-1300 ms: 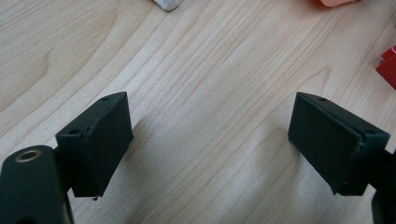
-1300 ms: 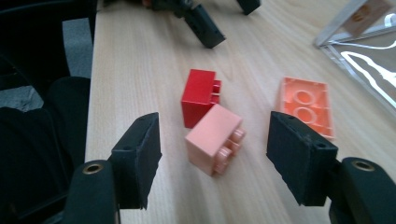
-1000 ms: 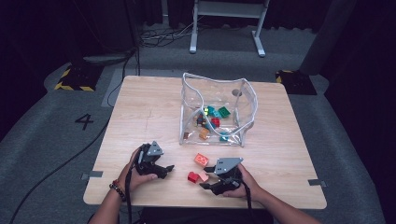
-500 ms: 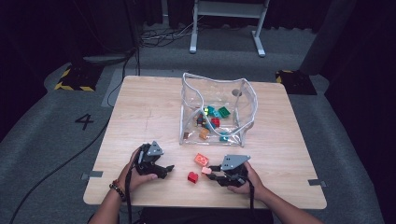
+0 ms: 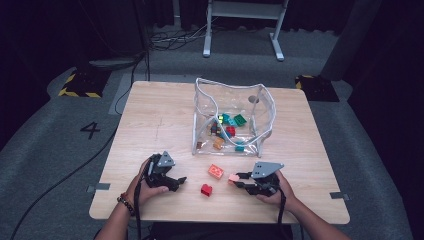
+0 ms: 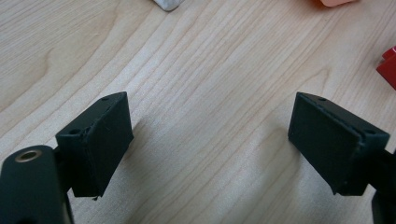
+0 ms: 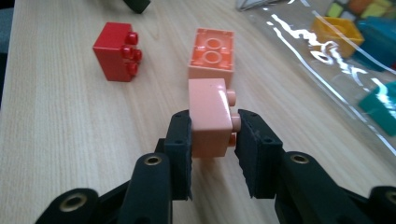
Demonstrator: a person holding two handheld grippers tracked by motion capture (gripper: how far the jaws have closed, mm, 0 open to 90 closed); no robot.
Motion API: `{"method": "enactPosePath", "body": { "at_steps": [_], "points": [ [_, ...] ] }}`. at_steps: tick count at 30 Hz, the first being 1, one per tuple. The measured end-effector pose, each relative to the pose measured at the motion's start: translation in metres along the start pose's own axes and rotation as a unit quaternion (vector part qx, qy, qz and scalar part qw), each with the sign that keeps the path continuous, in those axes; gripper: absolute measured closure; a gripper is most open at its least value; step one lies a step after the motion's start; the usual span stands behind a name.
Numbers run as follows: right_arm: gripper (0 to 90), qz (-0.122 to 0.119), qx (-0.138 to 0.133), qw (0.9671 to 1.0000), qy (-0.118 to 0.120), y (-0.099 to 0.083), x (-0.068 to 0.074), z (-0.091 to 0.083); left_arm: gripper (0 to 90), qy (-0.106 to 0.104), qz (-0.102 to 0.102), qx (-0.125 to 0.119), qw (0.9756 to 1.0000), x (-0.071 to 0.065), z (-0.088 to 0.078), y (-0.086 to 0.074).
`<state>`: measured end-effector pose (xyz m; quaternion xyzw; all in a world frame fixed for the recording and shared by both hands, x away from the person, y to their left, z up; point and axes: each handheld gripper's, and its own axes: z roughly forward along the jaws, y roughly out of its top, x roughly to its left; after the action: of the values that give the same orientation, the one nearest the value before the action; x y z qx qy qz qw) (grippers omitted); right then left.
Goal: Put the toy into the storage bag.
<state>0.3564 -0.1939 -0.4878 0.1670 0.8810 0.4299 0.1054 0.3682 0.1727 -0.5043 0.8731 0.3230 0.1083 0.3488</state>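
Left gripper view: a red block (image 6: 388,67) is cut by the right edge, an orange block (image 6: 337,2) and a pale object (image 6: 168,3) by the top edge; the pale object cannot be identified. Right gripper view: the lower part of the pink block (image 7: 211,116) is hidden between the pads; a black object (image 7: 137,4) is cut by the top edge. High view: blocks inside the clear bag (image 5: 266,107) overlap and are too small to count.

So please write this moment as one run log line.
right tongs: shut on pink brick | left tongs: open, nothing between | red brick, orange brick: on table | clear bag: holds bricks
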Motion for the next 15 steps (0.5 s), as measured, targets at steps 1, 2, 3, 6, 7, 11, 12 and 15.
{"method": "enactPosePath", "body": {
  "at_steps": [1, 2, 3, 6, 7, 11, 12, 15],
  "points": [
    [66.7, 0.004, -0.001, 1.0000, -0.003, 0.000, -0.002, -0.003, 13.8, 0.000, 0.000, 0.000, 1.0000, 0.000, 0.000, 0.000],
    [66.7, 0.009, -0.004, 0.9999, -0.005, -0.001, -0.005, -0.006, 13.8, 0.000, 0.000, 0.000, 1.0000, 0.000, 0.000, 0.000],
    [66.7, 0.007, -0.003, 0.9999, -0.010, -0.001, -0.009, -0.010, 13.8, 0.000, -0.001, -0.001, 1.0000, 0.000, 0.000, 0.000],
    [66.7, 0.009, -0.007, 0.9996, -0.027, -0.003, -0.016, -0.017, 13.8, 0.000, 0.000, 0.000, 1.0000, 0.000, 0.000, 0.000],
    [66.7, 0.014, -0.010, 0.9994, -0.028, -0.003, -0.018, -0.019, 13.8, 0.000, -0.001, -0.001, 1.0000, 0.000, 0.000, 0.000],
    [66.7, 0.021, -0.014, 0.9987, -0.044, -0.006, -0.027, -0.029, 13.9, 0.000, 0.000, 0.000, 1.0000, 0.000, 0.000, 0.000],
    [66.7, 0.021, -0.013, 0.9985, -0.050, -0.006, -0.029, -0.031, 13.8, 0.000, 0.000, 0.000, 1.0000, 0.000, 0.000, 0.000],
    [66.7, 0.030, -0.019, 0.9976, -0.059, -0.009, -0.037, -0.037, 13.9, 0.000, -0.001, -0.001, 1.0000, 0.000, 0.000, 0.000]
  ]
}}
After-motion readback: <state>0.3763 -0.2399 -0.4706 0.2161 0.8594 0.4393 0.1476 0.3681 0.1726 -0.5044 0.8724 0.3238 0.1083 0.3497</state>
